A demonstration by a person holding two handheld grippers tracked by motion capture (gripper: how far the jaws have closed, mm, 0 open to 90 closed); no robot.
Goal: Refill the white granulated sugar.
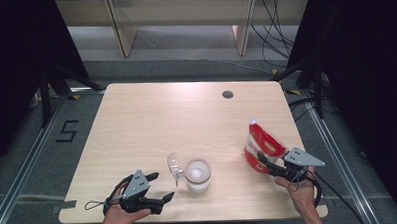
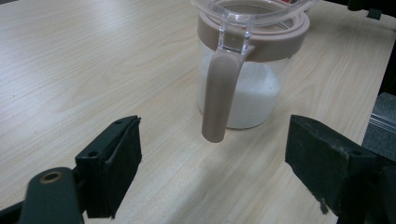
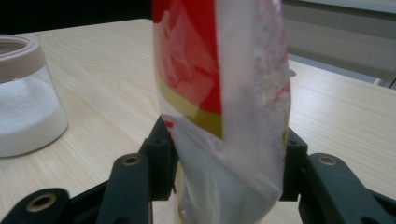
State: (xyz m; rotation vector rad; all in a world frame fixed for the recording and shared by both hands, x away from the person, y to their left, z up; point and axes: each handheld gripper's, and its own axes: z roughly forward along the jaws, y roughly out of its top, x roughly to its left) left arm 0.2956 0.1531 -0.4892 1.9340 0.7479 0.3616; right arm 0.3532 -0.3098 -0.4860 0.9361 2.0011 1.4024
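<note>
High view: jar (image 1: 197, 175) holds white powder; left claw (image 1: 157, 186) agape, empty; right claw (image 1: 266, 165) clamps bag (image 1: 260, 146).

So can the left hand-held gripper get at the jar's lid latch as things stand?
Probably yes: the left hand-held gripper is open, the latch hangs between its jaws, and bare table lies between.

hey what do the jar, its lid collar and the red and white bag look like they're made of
Jar: clear and glossy, glass or hard plastic; the white grains show through.
Lid collar: matte beige-pink plastic, opaque, with a matching latch tab.
Bag: thin printed plastic film, creased and partly see-through, pinched in the right hand-held gripper.
</note>
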